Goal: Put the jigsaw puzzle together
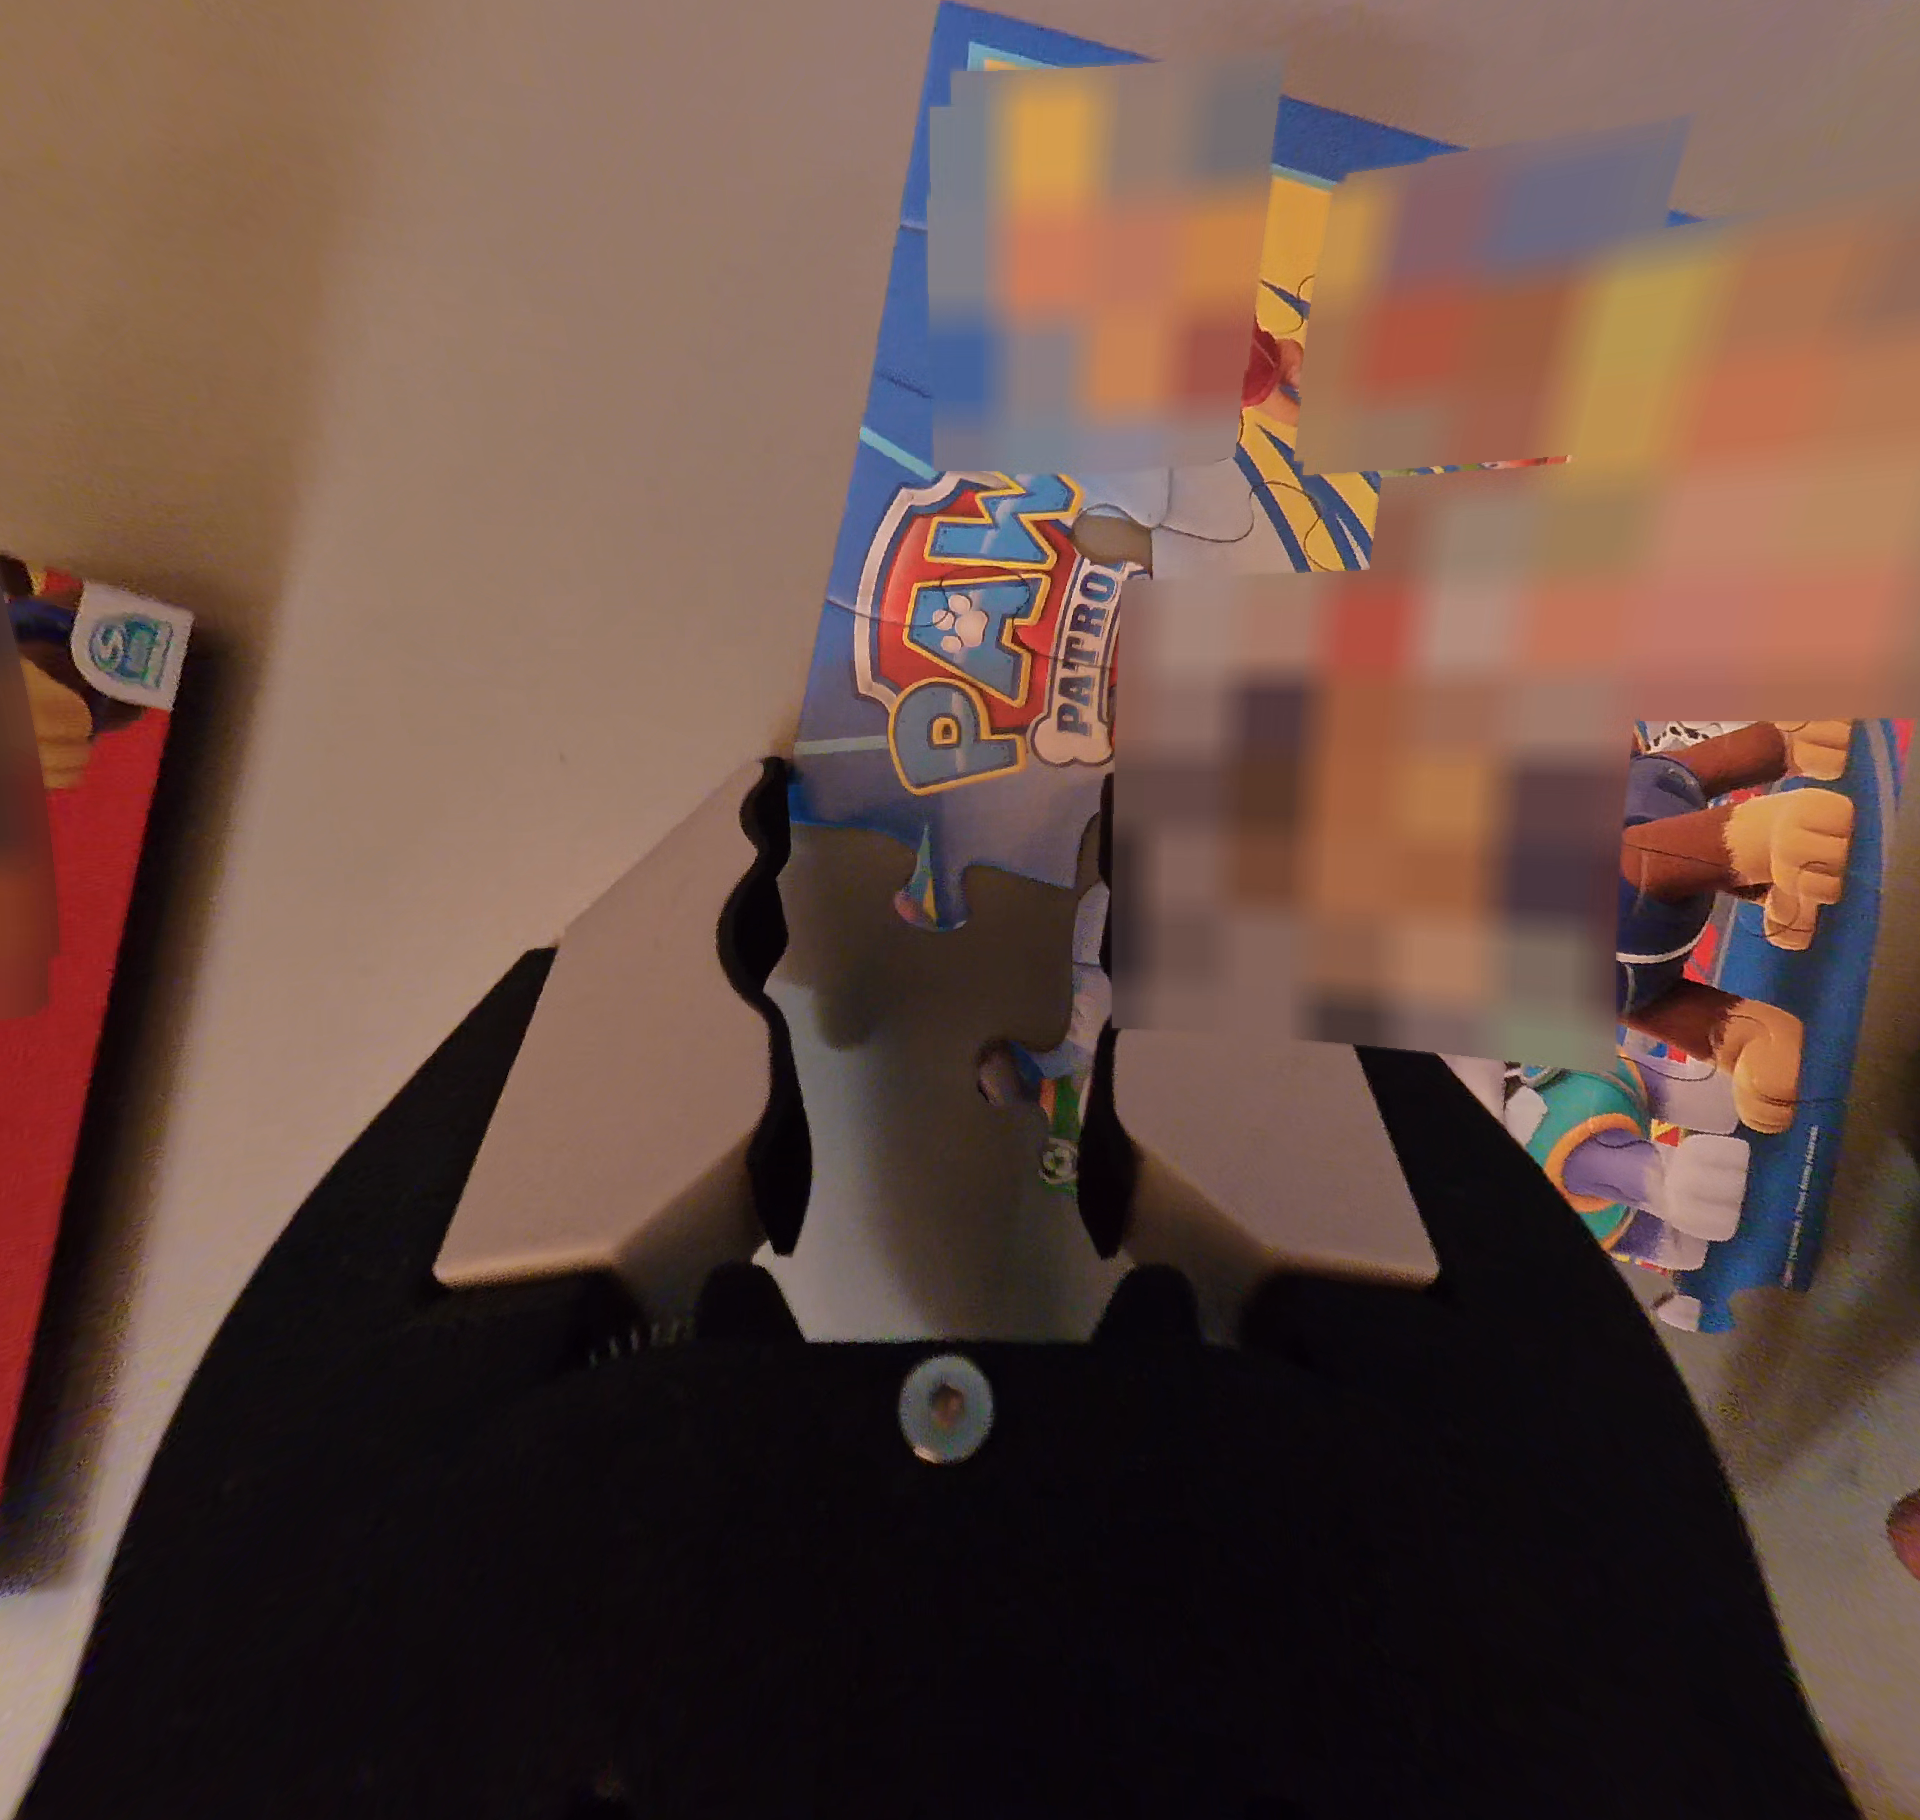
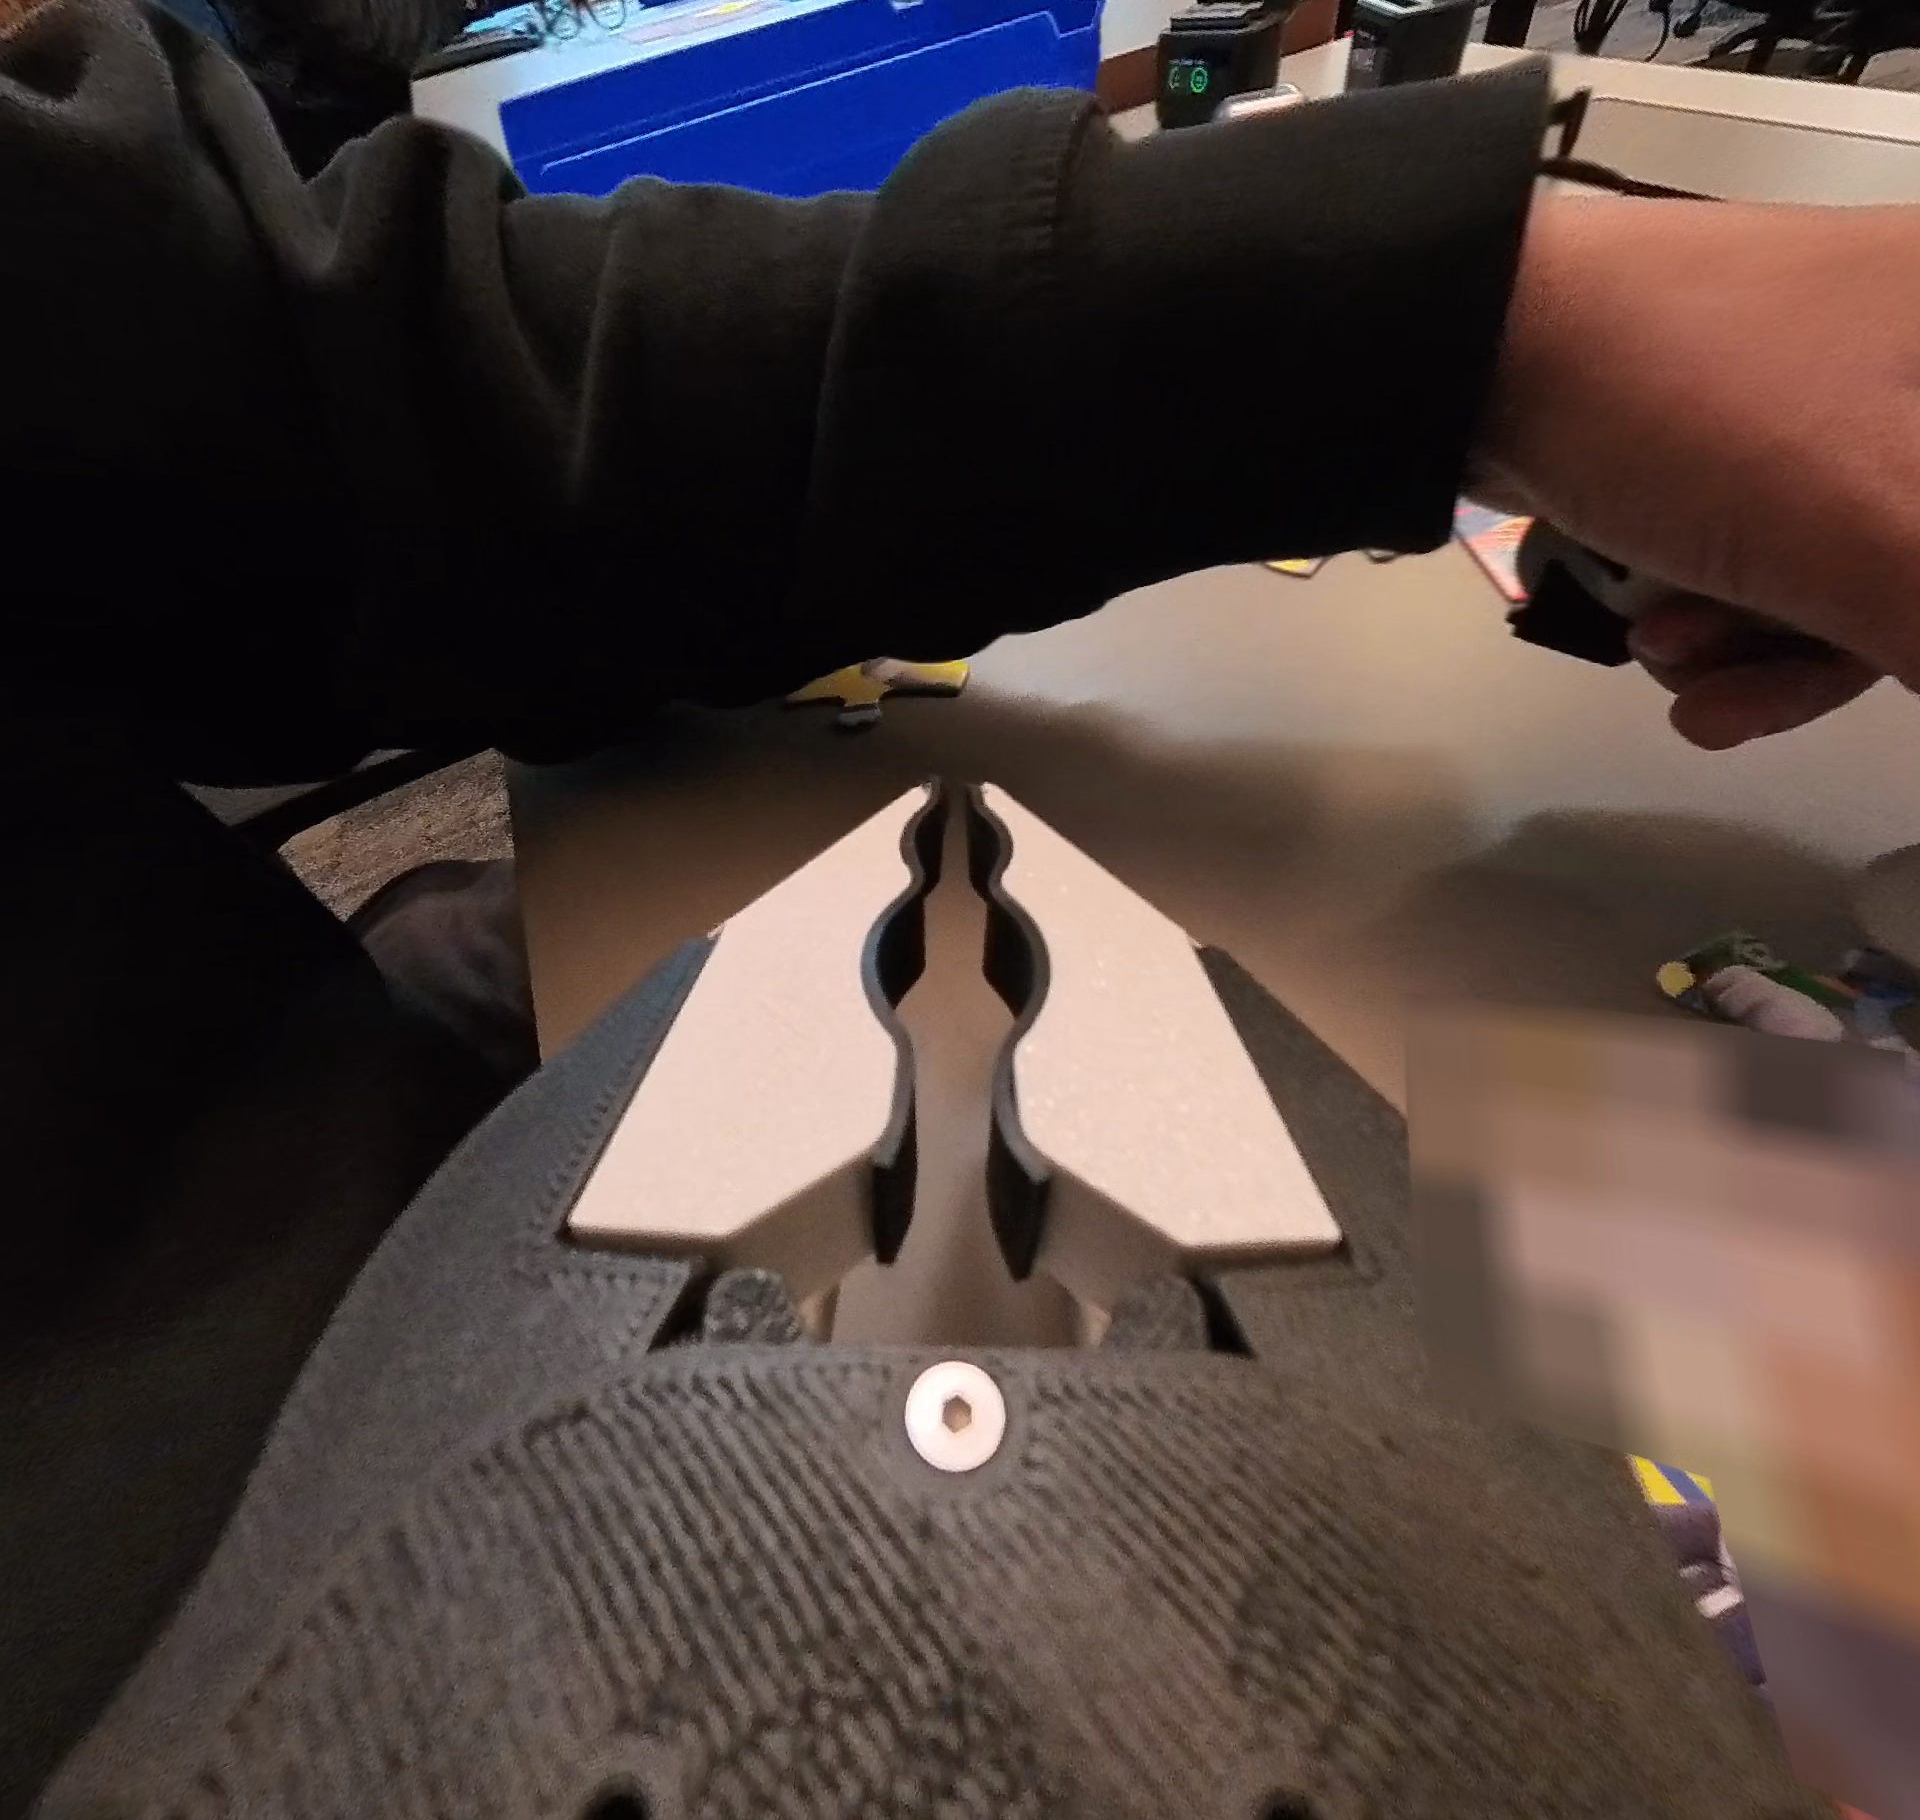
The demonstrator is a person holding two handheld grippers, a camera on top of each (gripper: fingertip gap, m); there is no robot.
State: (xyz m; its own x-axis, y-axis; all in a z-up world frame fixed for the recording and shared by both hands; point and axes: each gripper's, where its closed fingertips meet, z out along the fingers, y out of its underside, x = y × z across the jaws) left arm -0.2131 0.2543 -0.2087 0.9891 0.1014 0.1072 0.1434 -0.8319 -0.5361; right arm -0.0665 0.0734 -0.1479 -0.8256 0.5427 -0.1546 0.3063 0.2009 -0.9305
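Observation:
In the left wrist view a partly assembled cartoon jigsaw puzzle lies flat on the beige table. My left gripper is open just above the puzzle's near edge. Its left fingertip is at the puzzle's corner, and a bare gap in the puzzle lies between the fingers. It holds nothing. In the right wrist view my right gripper is shut, with only table showing between the wavy pads. A loose yellow puzzle piece lies on the table just beyond its tips.
A red box lies at the left edge of the table. A person's black sleeve crosses the right wrist view, with the hand at the right. Another loose piece lies to the right. A blue bin stands behind.

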